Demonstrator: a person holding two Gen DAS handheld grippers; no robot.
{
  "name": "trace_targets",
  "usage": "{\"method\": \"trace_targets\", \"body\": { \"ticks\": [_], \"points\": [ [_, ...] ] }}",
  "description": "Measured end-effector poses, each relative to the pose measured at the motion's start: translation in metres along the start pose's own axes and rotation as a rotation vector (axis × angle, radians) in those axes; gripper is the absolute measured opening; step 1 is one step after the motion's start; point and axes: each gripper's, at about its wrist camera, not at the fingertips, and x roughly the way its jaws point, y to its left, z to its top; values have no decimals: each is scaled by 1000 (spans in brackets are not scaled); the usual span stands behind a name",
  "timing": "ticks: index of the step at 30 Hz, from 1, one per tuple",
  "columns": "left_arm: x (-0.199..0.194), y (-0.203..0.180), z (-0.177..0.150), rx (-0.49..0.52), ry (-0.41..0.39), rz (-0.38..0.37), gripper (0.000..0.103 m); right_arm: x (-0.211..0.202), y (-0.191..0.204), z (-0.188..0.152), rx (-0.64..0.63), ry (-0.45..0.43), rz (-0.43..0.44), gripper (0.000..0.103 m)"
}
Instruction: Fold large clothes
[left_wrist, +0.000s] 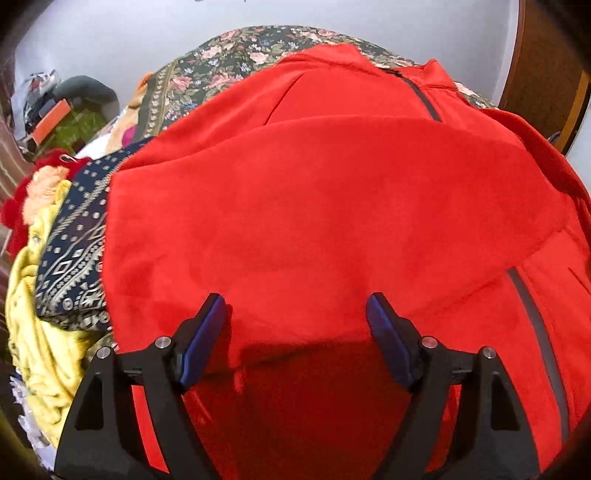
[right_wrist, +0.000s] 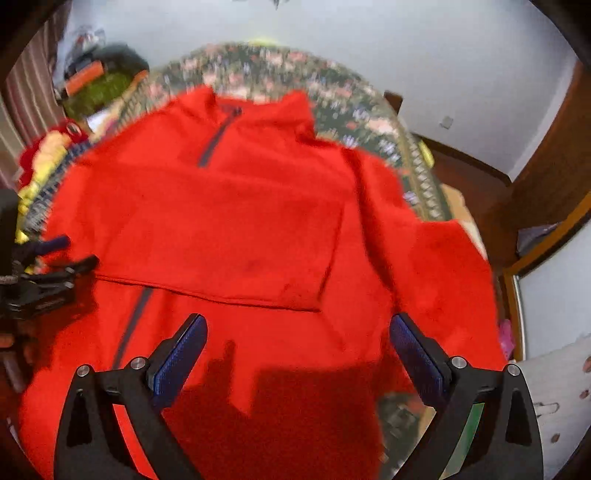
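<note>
Your left hand-held gripper (left_wrist: 295, 310) and right hand-held gripper (right_wrist: 298, 330) both hang released above the red jacket (right_wrist: 229, 221); one sleeve (right_wrist: 221, 243) lies folded across ahead, the other sleeve and the body folds remain.

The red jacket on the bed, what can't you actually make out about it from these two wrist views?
- The red jacket: its near hem is cut off by the bottom edge and hidden behind the right gripper, right wrist view.
- Its far sleeve: motion blur smears the edge there.
- The left gripper, open, covers the fabric under its fingers, left wrist view.
- The clothes pile: single garments run past the left edge.
</note>
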Motion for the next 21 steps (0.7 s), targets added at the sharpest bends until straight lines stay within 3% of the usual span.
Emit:
{"method": "trace_targets", "body": {
  "ticks": [5, 10, 17, 21],
  "points": [
    [-23, -23, 4, 47, -15, -34, 78, -39, -44, -10, 75, -57, 8, 98],
    [-39, -57, 28, 114, -59, -65, 78, -55, -98, -28, 155, -84, -52, 98],
    [-21, -104, 57, 117, -19, -166, 82, -35, -162, -55, 245, -52, -96, 98],
    [1, -126, 60, 106, 25, -179, 82, -9, -197, -71, 364, -20, -4, 98]
  ]
}}
